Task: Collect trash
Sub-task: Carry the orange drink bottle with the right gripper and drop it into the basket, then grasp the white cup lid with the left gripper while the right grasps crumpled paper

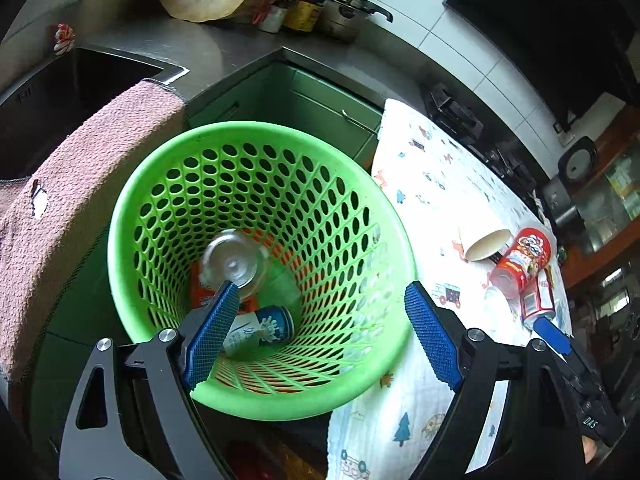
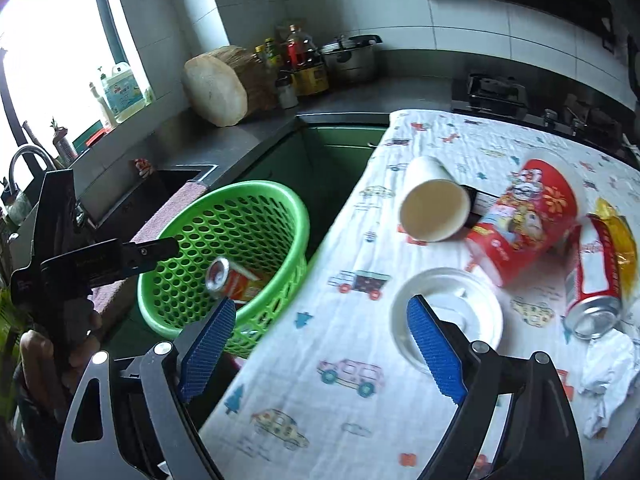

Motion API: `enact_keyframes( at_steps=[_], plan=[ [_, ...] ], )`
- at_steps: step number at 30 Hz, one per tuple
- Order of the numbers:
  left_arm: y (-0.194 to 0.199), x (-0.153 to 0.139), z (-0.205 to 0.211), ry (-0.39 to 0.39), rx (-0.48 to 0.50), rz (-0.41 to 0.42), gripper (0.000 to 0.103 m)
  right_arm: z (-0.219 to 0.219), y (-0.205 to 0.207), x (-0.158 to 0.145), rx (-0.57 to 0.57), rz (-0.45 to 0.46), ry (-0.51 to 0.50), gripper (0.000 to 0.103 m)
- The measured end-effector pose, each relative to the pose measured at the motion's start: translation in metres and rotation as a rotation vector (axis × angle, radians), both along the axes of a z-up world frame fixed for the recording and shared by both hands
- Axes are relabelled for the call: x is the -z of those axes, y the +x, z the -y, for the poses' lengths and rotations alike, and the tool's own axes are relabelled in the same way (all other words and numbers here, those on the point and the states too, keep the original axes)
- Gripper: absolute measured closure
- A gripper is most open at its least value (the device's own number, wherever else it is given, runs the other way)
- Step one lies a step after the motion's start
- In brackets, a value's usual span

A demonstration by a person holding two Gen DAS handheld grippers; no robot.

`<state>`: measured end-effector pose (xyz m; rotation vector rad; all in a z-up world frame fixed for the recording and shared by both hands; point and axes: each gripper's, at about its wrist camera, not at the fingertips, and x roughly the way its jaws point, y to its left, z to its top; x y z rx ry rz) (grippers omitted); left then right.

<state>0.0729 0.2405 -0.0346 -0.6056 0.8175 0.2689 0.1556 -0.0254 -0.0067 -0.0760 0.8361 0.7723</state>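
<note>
Blue ribbed pads line both fingers of the left gripper, which is spread wide and holds nothing. Directly ahead of and below its fingers stands the green basket, a round plastic bin with perforated walls. Between the fingers, at the basket floor, lie a clear glass jar, a blue-and-white can and an orange carton.

Right gripper is likewise spread wide and empty, with the same blue ribbed pads. Its left finger overlaps the basket rim; its right finger overlaps a white round lid lying flat on the printed cloth, a soft white fabric with vehicle motifs. Beyond the lid, a paper cup lies on its side with its open mouth towards the camera. To the right of the cup lies a red cylindrical tub, and further right a red drink can on its side, touching a gold wrapper. Crumpled white paper sits near the right finger's outer side.

Further off, a pink towel of coarse pile hangs over the sink edge to the left of the basket. On the grey counter behind stand a round wooden block, bottles and a metal pot.
</note>
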Motion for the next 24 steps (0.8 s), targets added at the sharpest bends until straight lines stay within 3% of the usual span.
enact_keyframes(
  at_steps=[6, 13, 24],
  plan=[
    [0.023, -0.005, 0.038, 0.01, 0.078, -0.002, 0.019, 0.085, 0.013, -0.01, 0.168, 0.087, -0.056, 0.014],
    [0.05, -0.006, 0.086, 0.037, 0.18, -0.015, 0.018, 0.162, 0.039, 0.001, 0.308, 0.082, -0.109, 0.014],
    [0.083, 0.003, 0.152, 0.083, 0.336, -0.058, 0.009, 0.193, 0.074, 0.048, 0.338, -0.027, -0.134, 0.014]
  ],
)
